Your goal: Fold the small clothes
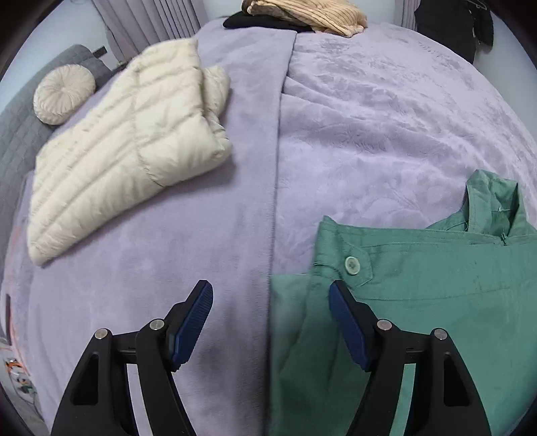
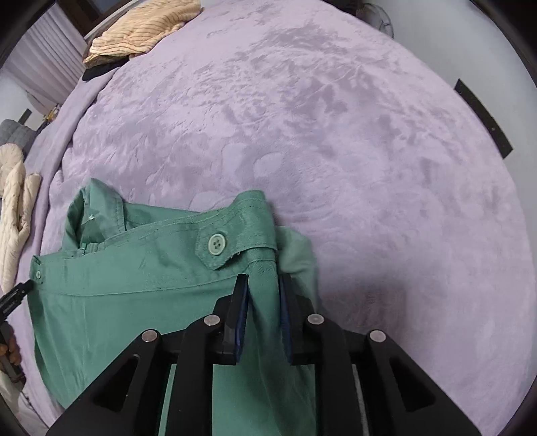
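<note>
A green garment (image 1: 436,295) with a buttoned waist tab (image 1: 351,265) lies folded on the lilac blanket (image 1: 369,117). My left gripper (image 1: 270,285) stands wide open over the garment's left edge, one finger above the blanket and the other above the green cloth, with nothing pinched. In the right wrist view the green garment (image 2: 134,302) shows its other buttoned tab (image 2: 217,244). My right gripper (image 2: 263,280) is narrow, and a raised fold of the garment's right edge sits between its pads and touches both.
A folded cream puffer jacket (image 1: 127,144) lies at the left, with a round cushion (image 1: 63,94) beyond it. A tan striped garment (image 1: 302,15) on something black sits at the blanket's far edge. The left gripper's tip (image 2: 16,295) shows at the right view's left edge.
</note>
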